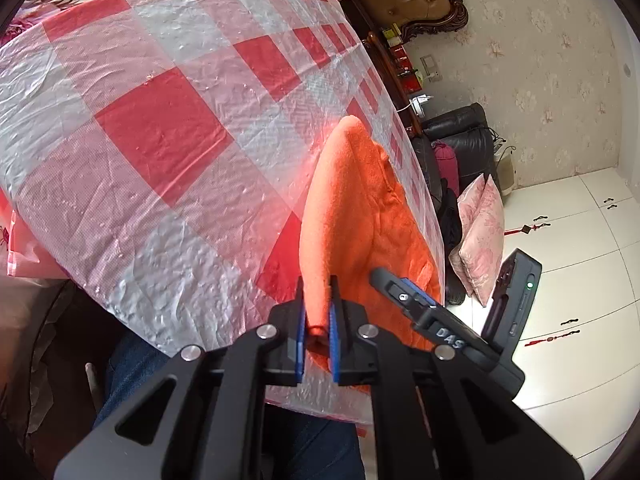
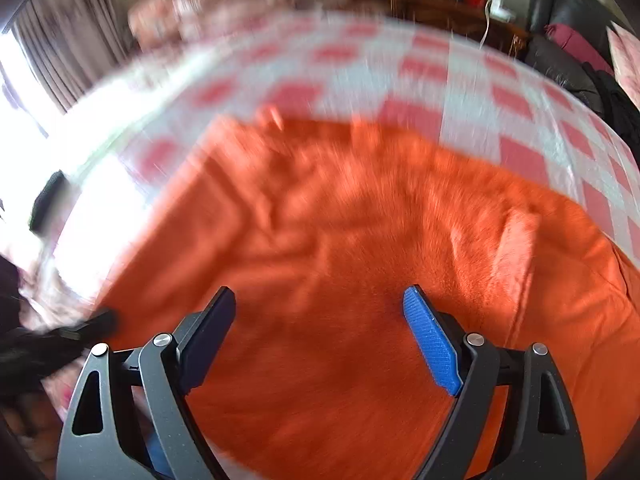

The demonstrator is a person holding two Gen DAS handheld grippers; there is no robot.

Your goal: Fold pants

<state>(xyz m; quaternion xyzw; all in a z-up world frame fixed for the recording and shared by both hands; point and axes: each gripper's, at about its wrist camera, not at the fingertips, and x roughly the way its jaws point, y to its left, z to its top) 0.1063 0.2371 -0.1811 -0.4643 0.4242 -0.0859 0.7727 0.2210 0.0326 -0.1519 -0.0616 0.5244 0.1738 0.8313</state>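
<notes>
While left gripper (image 1: pixel 318 312) pinches pants (image 1: pixel 360 216) edge between its jaws, right gripper (image 2: pixel 320 336) spread wide, holding nothing, pants (image 2: pixel 340 240) flat just beyond. Risks: thin pinch slipping out; one-sided pull dragging fabric off cloth (image 1: pixel 160 120) edge further out.

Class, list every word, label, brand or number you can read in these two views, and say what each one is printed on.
"DAS", white letters on the black body of the right gripper, seen in the left wrist view; the lettering is cut off after that.
Red packages on the wooden sideboard: print too small to read.
Right wrist view: blurred, no readable text.
</notes>
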